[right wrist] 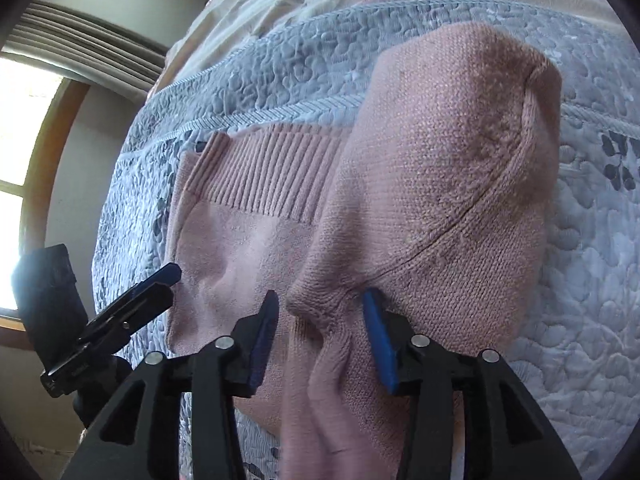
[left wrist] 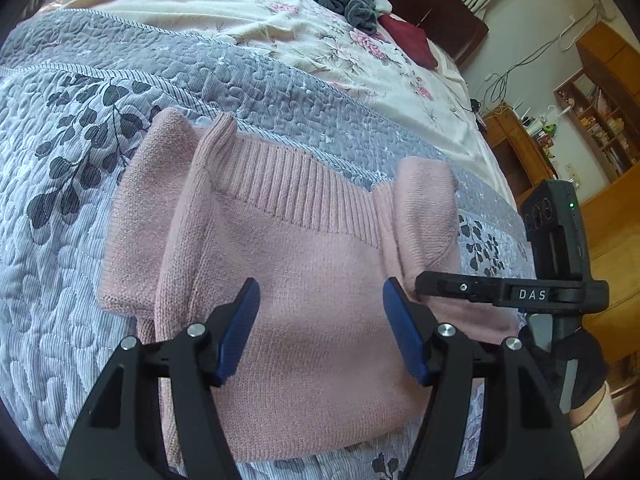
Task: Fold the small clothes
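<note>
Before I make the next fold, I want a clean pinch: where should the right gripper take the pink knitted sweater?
Probably on the raised ridge of the pink knitted sweater, where the folded sleeve bunches between the right gripper's open jaws. Come from the near hem edge: that fold stands up off the grey quilted bedspread, so the jaws can straddle it, whereas the flat body offers little to pinch.

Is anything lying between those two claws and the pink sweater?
Nothing visible. The left hand-held gripper hangs open right over the sweater, and the right hand-held gripper is open with a fold of it between its fingers.
</note>
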Tool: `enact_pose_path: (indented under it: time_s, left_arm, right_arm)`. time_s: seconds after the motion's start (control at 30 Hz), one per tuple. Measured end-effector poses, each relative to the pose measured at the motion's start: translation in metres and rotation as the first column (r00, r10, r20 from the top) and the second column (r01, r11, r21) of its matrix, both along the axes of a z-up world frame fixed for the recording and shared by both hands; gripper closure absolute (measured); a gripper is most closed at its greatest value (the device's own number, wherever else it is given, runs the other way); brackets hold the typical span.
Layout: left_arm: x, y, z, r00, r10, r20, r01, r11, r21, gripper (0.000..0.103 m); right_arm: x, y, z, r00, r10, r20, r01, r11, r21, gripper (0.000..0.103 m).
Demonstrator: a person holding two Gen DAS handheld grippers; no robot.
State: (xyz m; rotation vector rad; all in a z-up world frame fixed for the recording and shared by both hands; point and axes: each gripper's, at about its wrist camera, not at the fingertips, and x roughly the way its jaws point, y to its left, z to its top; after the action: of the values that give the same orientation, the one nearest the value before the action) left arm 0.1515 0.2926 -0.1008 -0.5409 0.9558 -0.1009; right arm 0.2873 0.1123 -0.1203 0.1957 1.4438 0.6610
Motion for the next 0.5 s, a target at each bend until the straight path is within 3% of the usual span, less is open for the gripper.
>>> enact_pose_path:
  time_s: [0.07, 0.27, 0.5]
  left_arm:
    - [0.003, -0.003, 0.001, 1.000, -0.008, 0.001, 0.008, 0.999, -0.032, 0.039]
    - [0.022, -0.025, 0.002, 0.999, -0.053, 0.012, 0.055, 0.987, -0.153, 0.037]
    - [0.065, -0.063, -0.018, 0.994, -0.098, -0.054, 0.081, 0.963, -0.259, 0.030]
  right_arm:
    - [-0.001, -0.003, 0.001, 1.000, -0.006, 0.000, 0.006, 1.000, 0.018, 0.056]
    - [0.000, -0.048, 0.024, 0.994, -0.107, -0.025, 0.110, 0.974, 0.197, 0.056]
    - [0.002, -0.136, 0.030, 0.966, -0.258, -0.010, 0.255, 0.948, 0.191, 0.054]
